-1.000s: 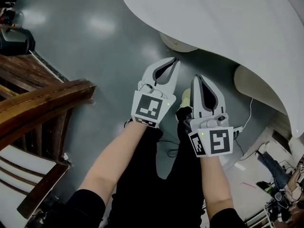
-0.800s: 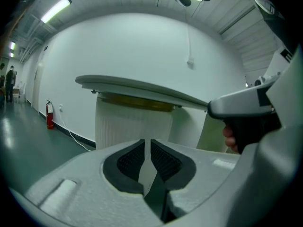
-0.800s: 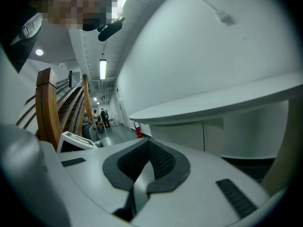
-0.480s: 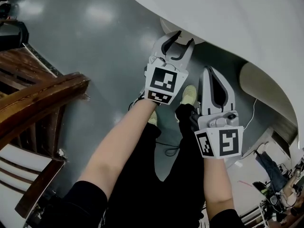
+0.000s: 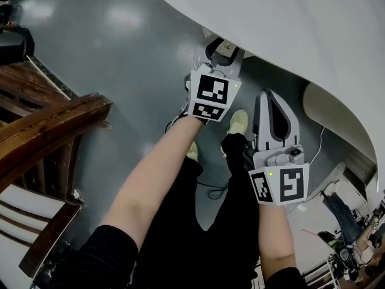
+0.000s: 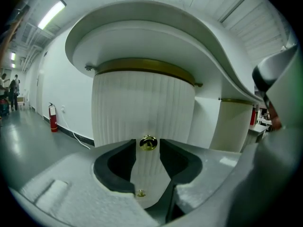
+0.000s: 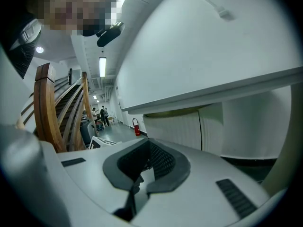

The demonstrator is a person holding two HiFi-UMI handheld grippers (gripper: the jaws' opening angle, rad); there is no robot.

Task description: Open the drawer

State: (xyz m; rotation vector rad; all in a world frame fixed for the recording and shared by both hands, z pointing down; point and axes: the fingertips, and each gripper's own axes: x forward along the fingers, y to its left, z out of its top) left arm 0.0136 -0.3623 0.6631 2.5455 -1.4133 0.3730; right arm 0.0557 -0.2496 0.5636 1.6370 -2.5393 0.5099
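Left fingers advanced toward 12 o'clock, just opened wide; brass knob lined up between tips, ungripped. My right fingers closed, empty. Risk: early closure, pads slip off knob.

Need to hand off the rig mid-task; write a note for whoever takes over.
Left gripper: open and empty, its jaws have just been opening. The brass knob is lined up between its tips, not gripped.
Right gripper: shut, empty, further from the knob than the left.
Drawer: ribbed white front under the desk, looks closed.
Done: approach to the knob.
Left: close on the knob and pull.
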